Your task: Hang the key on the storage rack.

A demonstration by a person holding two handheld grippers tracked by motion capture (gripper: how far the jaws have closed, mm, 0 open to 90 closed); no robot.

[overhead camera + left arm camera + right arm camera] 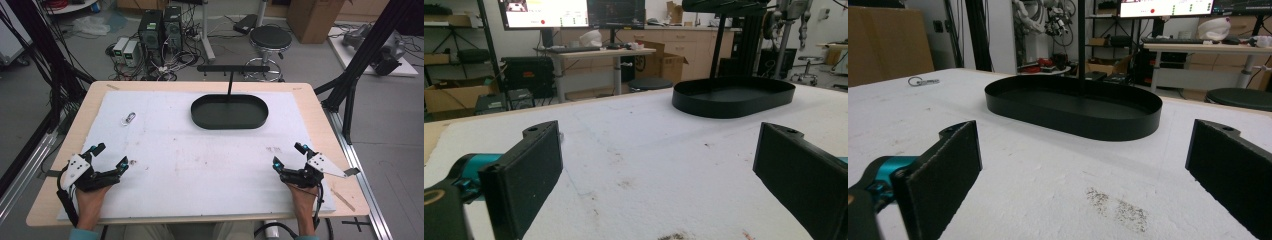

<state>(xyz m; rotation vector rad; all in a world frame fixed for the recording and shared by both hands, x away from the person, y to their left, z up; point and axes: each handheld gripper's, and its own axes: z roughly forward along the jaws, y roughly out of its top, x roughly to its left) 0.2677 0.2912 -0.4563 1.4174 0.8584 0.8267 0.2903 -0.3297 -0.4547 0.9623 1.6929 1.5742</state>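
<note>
Both grippers stand with jaws spread wide and nothing between them. The left gripper [110,156] rests on the white mat [200,150], down-left of the black oval tray [229,111]; the right gripper [289,154] rests down-right of it. A small metal key ring [129,118] lies left of the tray, well ahead of the left gripper's fingers.
</note>
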